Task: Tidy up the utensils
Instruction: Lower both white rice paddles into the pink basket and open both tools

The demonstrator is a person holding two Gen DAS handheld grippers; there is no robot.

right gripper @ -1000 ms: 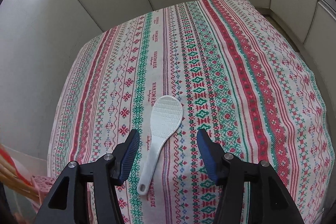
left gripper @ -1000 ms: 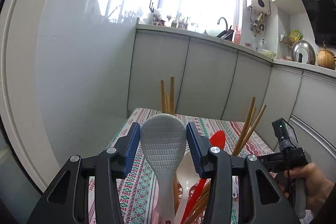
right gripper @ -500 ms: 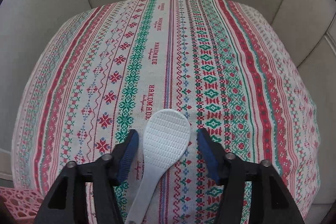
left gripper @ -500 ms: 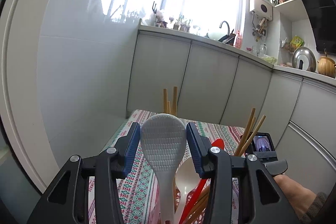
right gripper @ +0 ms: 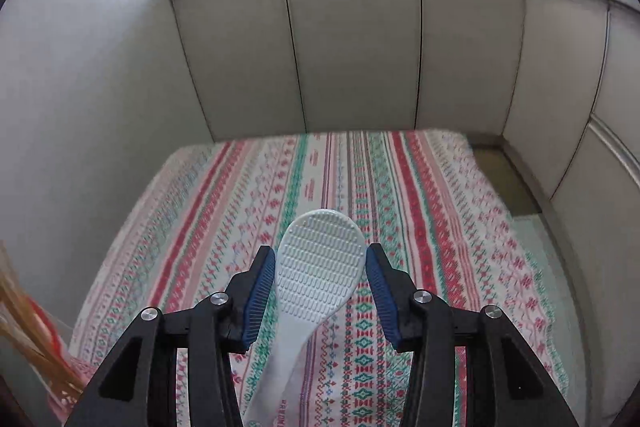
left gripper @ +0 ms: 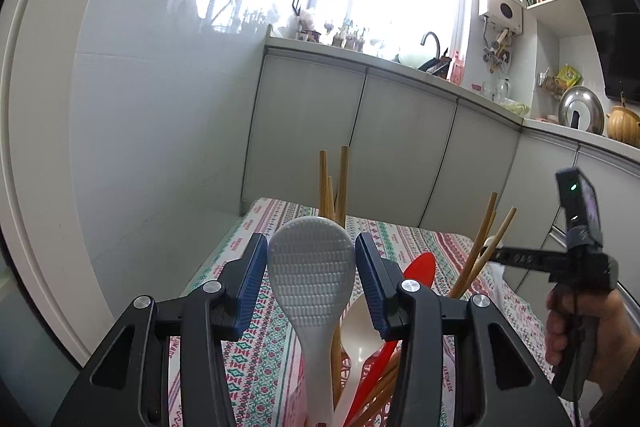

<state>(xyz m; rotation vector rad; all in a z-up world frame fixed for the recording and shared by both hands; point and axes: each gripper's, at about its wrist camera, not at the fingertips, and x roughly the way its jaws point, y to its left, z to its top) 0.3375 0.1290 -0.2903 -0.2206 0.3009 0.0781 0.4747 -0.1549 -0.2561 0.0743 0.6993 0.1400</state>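
Now that my right gripper (right gripper: 320, 281) has closed its jaws on the white rice paddle (right gripper: 318, 269) and raised it off the striped tablecloth (right gripper: 432, 227), where it lay flat a second ago, the pickup looks done. I judge the carry to the pink basket (right gripper: 66, 389) at my left comes next. My left gripper (left gripper: 311, 273) hasn't moved, half open around another white paddle (left gripper: 312, 275) standing among chopsticks (left gripper: 334, 183); whether its pads press I cannot tell.

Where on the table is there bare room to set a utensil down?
The striped tablecloth is bare from the cabinet doors to its near right edge. Crowded only at the near left corner, around the pink basket of chopsticks.
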